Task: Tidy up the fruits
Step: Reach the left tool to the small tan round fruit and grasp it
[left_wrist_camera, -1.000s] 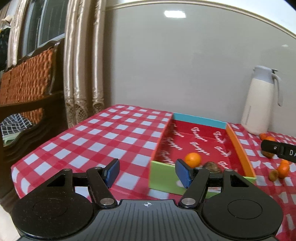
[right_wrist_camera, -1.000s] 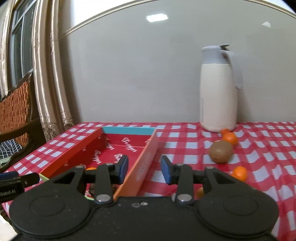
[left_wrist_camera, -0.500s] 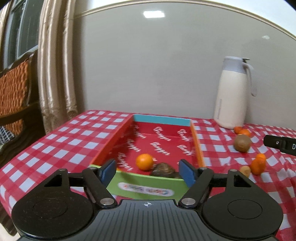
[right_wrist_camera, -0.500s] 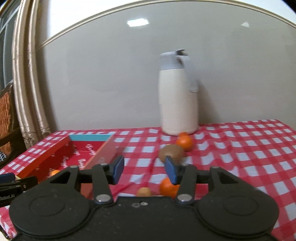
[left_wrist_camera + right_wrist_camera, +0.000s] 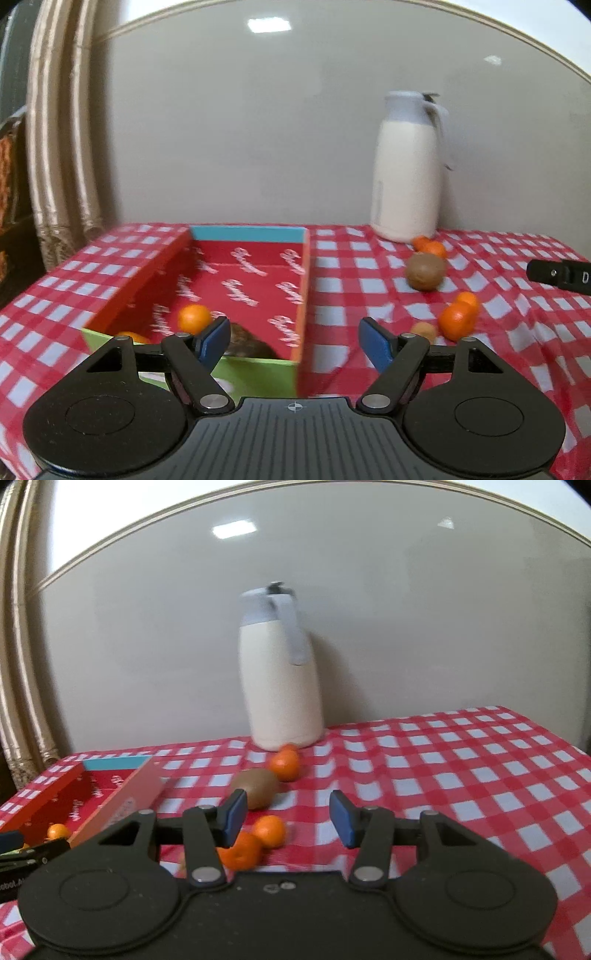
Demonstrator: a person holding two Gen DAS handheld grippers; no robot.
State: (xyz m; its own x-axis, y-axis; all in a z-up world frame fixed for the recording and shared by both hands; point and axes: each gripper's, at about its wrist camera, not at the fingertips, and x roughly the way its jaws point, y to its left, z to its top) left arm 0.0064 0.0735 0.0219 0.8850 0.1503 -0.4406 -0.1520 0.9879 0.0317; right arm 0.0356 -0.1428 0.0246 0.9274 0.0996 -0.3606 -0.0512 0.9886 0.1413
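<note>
Your right gripper [image 5: 284, 818] has its jaws apart and empty. The kiwi [image 5: 255, 787] lies just ahead of the left jaw, long axis across your line of approach; two tangerines [image 5: 255, 842] sit low beside that same jaw, touching each other. Your left gripper [image 5: 293, 341] also holds nothing, its jaws wide and pointing at the near right corner of the box [image 5: 301, 295], where one tangerine [image 5: 194, 317] already rests. The right gripper is likely nearer the loose fruit on the worktop [image 5: 461, 775]: shift it left to centre.
</note>
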